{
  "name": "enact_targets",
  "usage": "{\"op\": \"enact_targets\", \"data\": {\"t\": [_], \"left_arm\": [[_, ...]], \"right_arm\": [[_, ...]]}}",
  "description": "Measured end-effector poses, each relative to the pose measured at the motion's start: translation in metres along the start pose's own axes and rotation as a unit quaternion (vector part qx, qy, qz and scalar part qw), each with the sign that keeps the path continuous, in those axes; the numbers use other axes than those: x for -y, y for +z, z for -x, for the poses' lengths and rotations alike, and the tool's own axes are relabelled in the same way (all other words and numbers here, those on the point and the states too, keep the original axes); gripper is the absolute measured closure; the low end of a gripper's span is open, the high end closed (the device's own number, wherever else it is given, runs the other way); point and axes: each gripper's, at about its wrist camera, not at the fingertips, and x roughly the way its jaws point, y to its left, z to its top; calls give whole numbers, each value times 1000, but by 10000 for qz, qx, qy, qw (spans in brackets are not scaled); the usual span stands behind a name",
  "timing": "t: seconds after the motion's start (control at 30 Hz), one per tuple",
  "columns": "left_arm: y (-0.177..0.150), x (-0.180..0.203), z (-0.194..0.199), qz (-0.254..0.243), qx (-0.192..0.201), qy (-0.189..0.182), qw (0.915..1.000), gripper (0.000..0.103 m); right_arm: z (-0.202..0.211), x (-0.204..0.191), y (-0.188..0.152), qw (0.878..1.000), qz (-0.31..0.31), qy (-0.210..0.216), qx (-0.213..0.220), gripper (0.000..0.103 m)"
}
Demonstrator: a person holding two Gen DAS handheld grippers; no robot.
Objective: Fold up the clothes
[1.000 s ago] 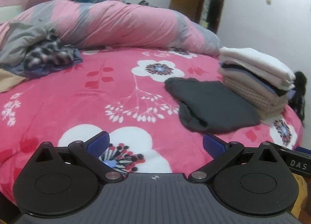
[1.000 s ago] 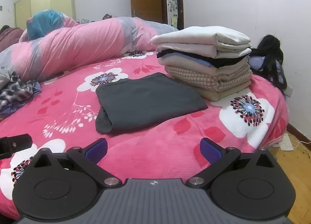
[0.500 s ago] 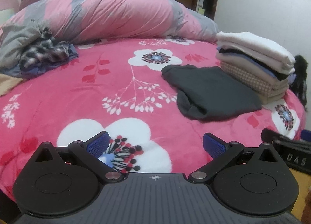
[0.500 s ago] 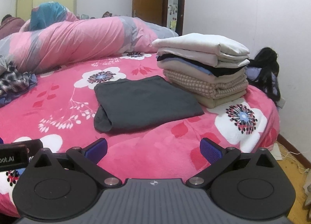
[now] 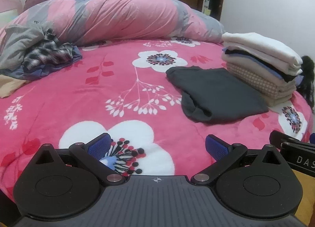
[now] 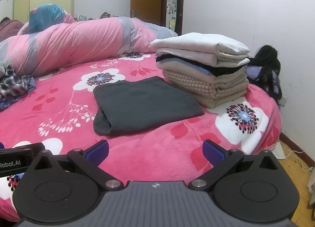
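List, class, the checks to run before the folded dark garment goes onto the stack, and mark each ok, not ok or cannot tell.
1. Left gripper open and empty: ok.
2. Right gripper open and empty: ok.
3. Dark garment folded flat on the bed: ok.
4. Stack level enough to take another piece: ok.
5. Either gripper at the garment: not ok, both short of it.
6. Unfolded pile left to do: ok, by the duvet.

Left hand-held gripper (image 5: 156, 145) and right hand-held gripper (image 6: 155, 149) gape wide (both empty).
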Motion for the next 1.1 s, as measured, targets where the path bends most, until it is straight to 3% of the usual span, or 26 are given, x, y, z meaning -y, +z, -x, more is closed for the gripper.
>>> {"op": "enact_targets", "data": {"t": [1.1], "left_arm": [[-1, -1, -4, 66, -37, 101, 9999, 0]], "right_arm": [[-3, -8, -1, 10000, 32, 19, -55, 0]]}}
